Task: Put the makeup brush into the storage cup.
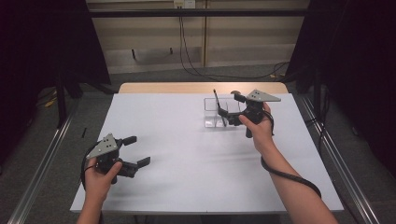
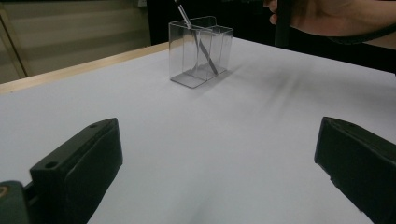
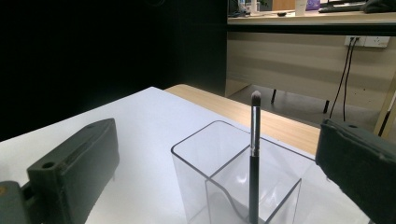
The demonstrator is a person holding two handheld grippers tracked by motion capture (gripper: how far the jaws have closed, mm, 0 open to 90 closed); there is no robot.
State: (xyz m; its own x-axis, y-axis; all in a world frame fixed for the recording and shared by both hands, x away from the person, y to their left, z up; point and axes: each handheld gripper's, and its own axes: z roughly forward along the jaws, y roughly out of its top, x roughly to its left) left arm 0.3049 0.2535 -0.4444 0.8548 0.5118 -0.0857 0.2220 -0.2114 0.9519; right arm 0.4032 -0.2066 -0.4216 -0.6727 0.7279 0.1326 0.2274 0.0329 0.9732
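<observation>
A clear acrylic holder with compartments stands on the white table at the back right. A dark make-up brush leans inside it, bristles up. My right gripper hovers open just right of the holder, jaws pointing at it. In the right gripper view the brush stands in the holder ahead, between my wide jaws, untouched. My left gripper is open and empty near the front left. The left gripper view has the holder and brush far beyond its jaws.
A wooden strip runs along the table's far edge. Beyond it are a wall panel with hanging cables and dark curtains at both sides. The person's right hand shows at the top of the left gripper view.
</observation>
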